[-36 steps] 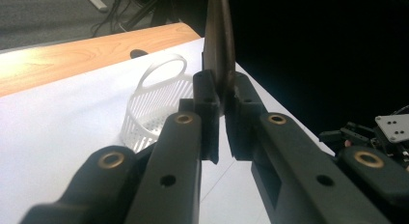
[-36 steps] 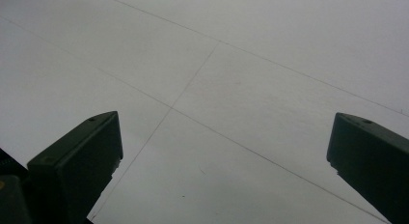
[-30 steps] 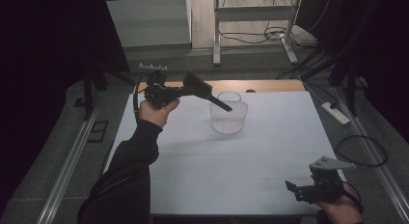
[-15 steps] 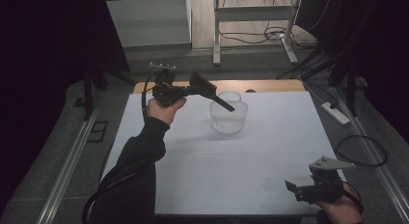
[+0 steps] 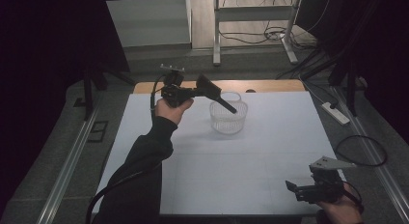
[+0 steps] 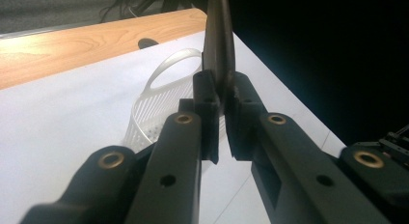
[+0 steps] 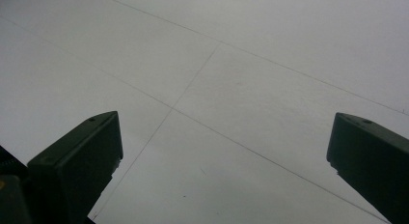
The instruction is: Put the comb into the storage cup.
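Left tongs [image 5: 219,99] clamped on a thin dark flat tool [image 5: 225,105]; the left gripper view shows the blade [image 6: 219,45] pinched edge-on between the pads, running up out of frame. High view: the tool slants down toward 4 o'clock, tip over the mouth of the clear ribbed basket [image 5: 227,119]. Can't tell whether the tip touches the rim or the inside.

Left hand [image 5: 172,108] sits at about 10 o'clock of the bench [image 5: 202,175], raised off the surface, forearm in a dark sleeve stretched up from the bottom edge, tongs pointing toward 3 o'clock. Cable loops off the back of it.

Basket stands upright on the white sheet at roughly 12 o'clock of the bench, just short of the wooden strip [image 6: 72,45] at the far edge. Left gripper view adds the basket's slotted wall [image 6: 149,113] and loop handle just behind the tongs, plus a small dark spot on the wood.

Right tongs [image 5: 295,188] at 5 o'clock of the bench, hand [image 5: 340,209] low near the front edge, pointing toward 9 o'clock. Right gripper view: jaws wide apart, nothing between them, bare white sheet with faint fold lines below. High view gives its grey plate and the cable loop off the bench edge at 4 o'clock.
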`<action>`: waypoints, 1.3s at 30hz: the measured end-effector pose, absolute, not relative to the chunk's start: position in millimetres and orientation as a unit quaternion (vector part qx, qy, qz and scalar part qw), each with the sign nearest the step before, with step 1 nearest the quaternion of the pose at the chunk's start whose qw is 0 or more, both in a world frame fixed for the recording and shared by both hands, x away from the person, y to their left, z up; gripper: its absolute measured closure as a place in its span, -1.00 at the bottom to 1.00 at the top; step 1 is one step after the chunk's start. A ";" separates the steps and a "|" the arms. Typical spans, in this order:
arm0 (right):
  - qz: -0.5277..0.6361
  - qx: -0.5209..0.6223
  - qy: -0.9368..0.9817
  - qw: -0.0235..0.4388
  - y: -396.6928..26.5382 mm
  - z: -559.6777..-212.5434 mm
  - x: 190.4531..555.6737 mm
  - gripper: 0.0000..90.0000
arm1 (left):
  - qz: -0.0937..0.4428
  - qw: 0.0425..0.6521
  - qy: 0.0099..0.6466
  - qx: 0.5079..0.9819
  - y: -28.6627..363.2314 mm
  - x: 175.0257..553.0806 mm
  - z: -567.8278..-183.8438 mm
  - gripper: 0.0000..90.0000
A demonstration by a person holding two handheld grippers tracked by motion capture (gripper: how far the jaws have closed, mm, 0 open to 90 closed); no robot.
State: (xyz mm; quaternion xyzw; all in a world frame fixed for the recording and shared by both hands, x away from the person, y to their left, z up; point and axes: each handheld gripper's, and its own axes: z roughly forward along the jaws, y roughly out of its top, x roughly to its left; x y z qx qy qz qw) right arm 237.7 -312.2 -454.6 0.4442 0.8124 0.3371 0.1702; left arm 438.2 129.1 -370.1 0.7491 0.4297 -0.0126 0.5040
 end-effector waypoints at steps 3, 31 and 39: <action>0.337 0.444 0.813 0.170 -311.9 -454.7 237.6 -1.00 | -0.012 0.501 0.431 0.751 125.9 440.3 -372.9 0.85; 0.335 0.446 0.813 0.167 -312.3 -455.0 238.1 -1.00 | -0.017 0.488 0.431 0.759 102.1 449.8 -398.4 0.86; 0.335 0.445 0.813 0.167 -312.3 -455.0 238.2 -1.00 | -0.019 0.484 0.437 0.758 98.6 451.8 -406.1 0.85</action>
